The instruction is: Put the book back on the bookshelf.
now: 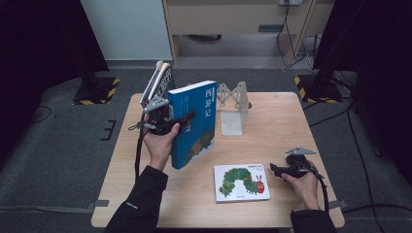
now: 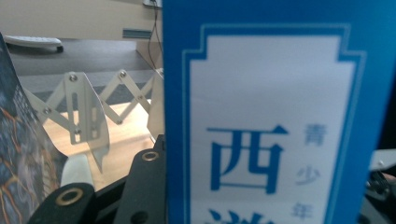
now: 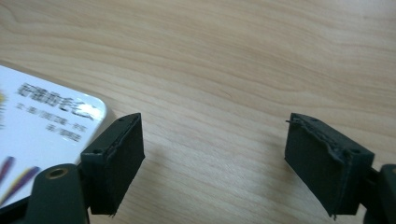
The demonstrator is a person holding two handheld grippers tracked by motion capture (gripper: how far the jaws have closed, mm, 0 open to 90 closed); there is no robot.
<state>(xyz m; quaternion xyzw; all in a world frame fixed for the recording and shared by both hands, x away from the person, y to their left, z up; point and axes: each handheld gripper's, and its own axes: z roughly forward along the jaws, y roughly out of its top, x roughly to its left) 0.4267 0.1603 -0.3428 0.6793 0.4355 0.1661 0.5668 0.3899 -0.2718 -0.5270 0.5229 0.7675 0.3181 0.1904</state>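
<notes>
The left gripper (image 1: 187,118) clamps the upright blue book (image 1: 197,121), hiding its far jaw; the right gripper (image 1: 273,169) gapes empty by the table's (image 1: 282,121) near-right edge.

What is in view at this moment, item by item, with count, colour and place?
blue book: one, blue with a white title panel, upright at table centre-left, clamped in the left gripper.
picture book: one, white with a green caterpillar, flat at the near edge.
bookend rack: one, pale metal, at the table's far side.
table: one, light wood.
left gripper: black, shut on the blue book.
right gripper: black, open, beside the picture book.
</notes>
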